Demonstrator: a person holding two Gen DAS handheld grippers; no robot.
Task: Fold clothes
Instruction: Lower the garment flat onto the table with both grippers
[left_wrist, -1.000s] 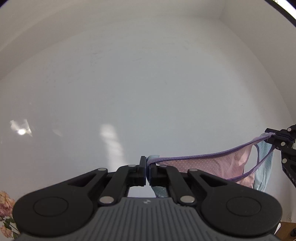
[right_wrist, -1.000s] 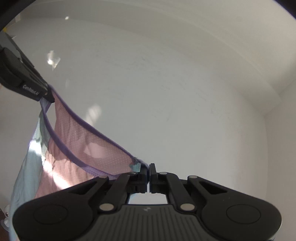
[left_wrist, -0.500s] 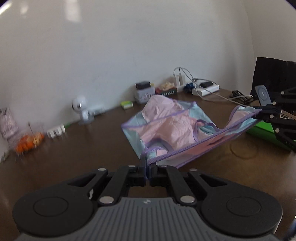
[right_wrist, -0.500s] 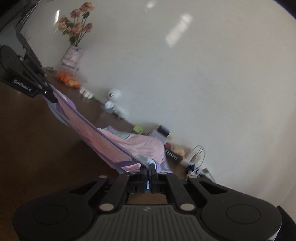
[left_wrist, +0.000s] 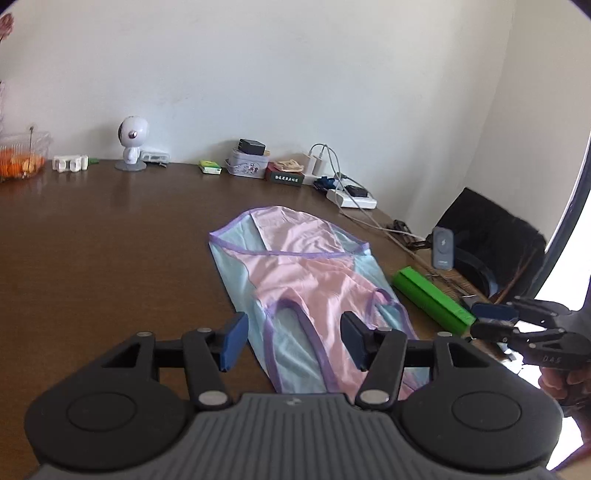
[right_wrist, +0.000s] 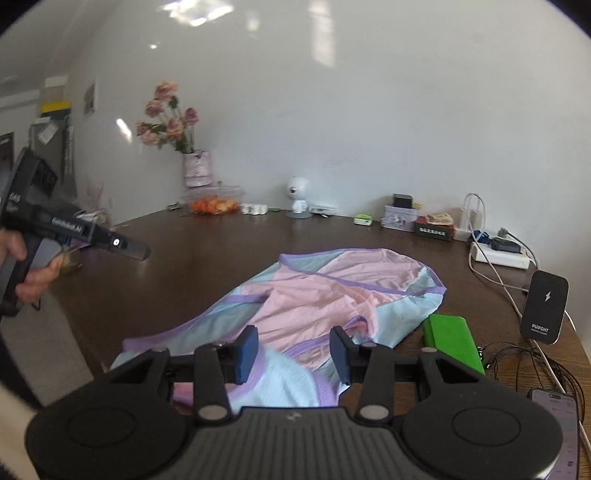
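Note:
A pink and light-blue garment with purple trim lies spread flat on the brown table, its near end towards me. It also shows in the right wrist view. My left gripper is open and empty, just above the garment's near end. My right gripper is open and empty, over the near right part of the garment. The right gripper shows at the right edge of the left wrist view; the left one is at the left of the right wrist view.
A green box lies right beside the garment's right edge. A black charger stand, cables and a power strip are at the right. Small boxes, a white figurine, a fruit container and a flower vase line the wall.
Both grippers held the garment stretched in the air, lowered it onto the table, then opened and let it go. It now lies flat.

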